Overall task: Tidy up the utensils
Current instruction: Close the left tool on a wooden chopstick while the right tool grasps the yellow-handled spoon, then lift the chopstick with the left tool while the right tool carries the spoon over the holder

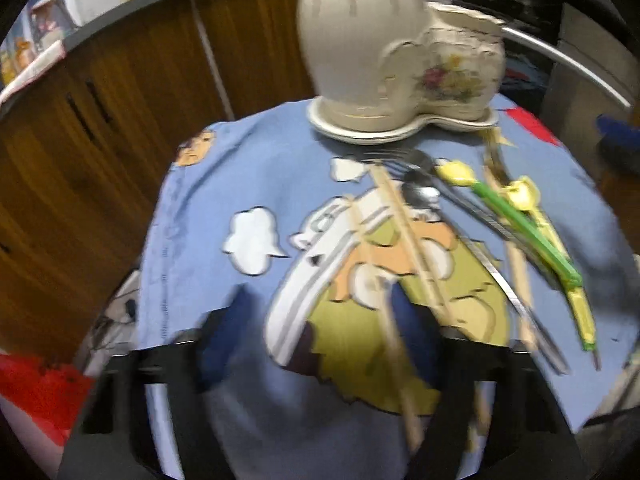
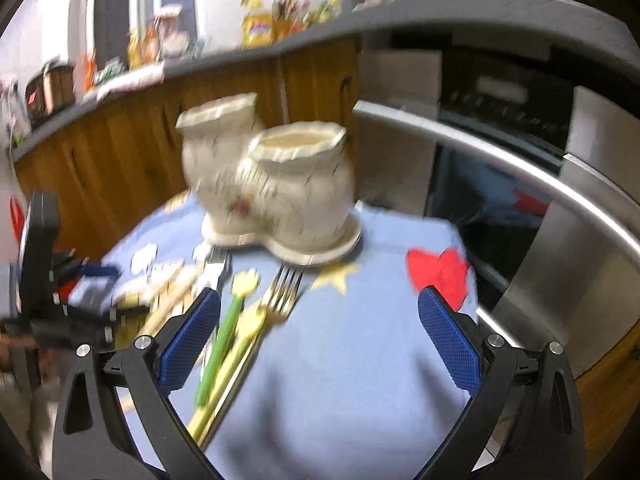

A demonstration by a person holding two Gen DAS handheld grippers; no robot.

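Utensils (image 1: 472,216) lie scattered on the tabletop (image 2: 340,360), long axes running toward the ceramic holder (image 2: 276,184) at upper centre. Left gripper (image 1: 316,344), jaws open, straddles a wooden chopstick (image 1: 400,340); right gripper (image 2: 320,344) hovers nearby, jaws spread, empty.

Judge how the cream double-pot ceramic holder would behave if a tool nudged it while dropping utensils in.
The ceramic utensil holder looks thick-walled, so probably heavy and unlikely to slide easily. Its joined saucer base is wide, so tipping seems unlikely. The glazed, scalloped rims look brittle and could chip if struck by the metal fork.
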